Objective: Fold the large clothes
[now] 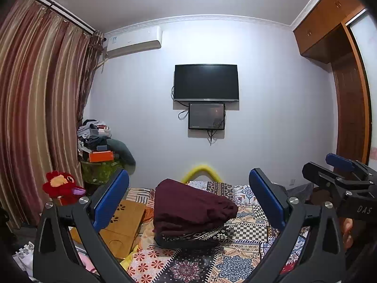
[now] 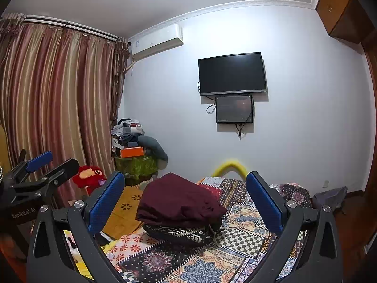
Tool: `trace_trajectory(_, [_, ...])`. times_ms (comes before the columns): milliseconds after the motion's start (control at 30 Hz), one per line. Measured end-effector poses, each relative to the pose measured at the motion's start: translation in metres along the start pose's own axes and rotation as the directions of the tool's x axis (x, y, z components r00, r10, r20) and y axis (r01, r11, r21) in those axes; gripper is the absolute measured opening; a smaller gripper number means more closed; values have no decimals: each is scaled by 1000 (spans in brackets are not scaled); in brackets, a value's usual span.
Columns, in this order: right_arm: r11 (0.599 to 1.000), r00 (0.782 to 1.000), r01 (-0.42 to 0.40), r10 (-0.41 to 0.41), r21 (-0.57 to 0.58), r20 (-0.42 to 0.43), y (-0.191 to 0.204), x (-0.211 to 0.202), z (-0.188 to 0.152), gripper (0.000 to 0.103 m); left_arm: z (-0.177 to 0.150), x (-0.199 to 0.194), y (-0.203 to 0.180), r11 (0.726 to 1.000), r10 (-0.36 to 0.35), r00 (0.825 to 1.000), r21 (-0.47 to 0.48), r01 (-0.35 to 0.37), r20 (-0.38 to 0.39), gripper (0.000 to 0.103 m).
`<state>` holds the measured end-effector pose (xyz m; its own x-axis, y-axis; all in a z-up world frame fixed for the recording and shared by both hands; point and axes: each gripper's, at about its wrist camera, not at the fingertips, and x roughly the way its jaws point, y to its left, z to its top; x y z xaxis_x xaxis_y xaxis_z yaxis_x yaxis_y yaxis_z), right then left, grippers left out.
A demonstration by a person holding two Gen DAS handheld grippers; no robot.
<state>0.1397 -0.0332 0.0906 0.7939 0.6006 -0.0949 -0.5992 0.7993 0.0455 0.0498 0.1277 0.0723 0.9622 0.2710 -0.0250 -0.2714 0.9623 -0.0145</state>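
garment (image 1: 188, 207) first — a dark maroon piece, folded into a thick bundle, sitting on top of a black-and-white patterned folded piece (image 1: 195, 234) on the bed. left gripper (image 1: 188, 202) is spread wide, blue pads (image 1: 110, 200) well apart, nothing pinched between them; the maroon bundle shows in the gap, ahead of the tips, not touching either pad. right gripper (image 2: 186, 202) the same story — jaws wide, empty, the maroon garment (image 2: 179, 202) framed between the fingers but lying beyond them. in the left wrist view the right gripper pokes in at the right edge, and in the right wrist view the left one shows at the left edge, so the two are side by side facing the stack.

the bundle's long axis runs roughly across both views, left to right, with its top sloping down toward the right; which end is collar or hem, can't tell.

underneath, a busy patchwork bedspread (image 1: 247, 226). beyond it a pale wall with a dark tv (image 1: 205, 82) and a smaller screen (image 1: 206, 116) just below, an air conditioner (image 1: 134, 41) high up, striped curtains (image 1: 40, 106) on the left, a red plush toy (image 1: 62, 186) near them, a wooden wardrobe (image 1: 329, 23) at the right.
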Motion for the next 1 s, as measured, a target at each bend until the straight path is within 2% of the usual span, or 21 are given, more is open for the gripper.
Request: trace_trajectory(1000, [1000,999,12,-12,-8,-42,1,1,2,102,-11,12,6,1000,-11,998,-18,10,-56,103])
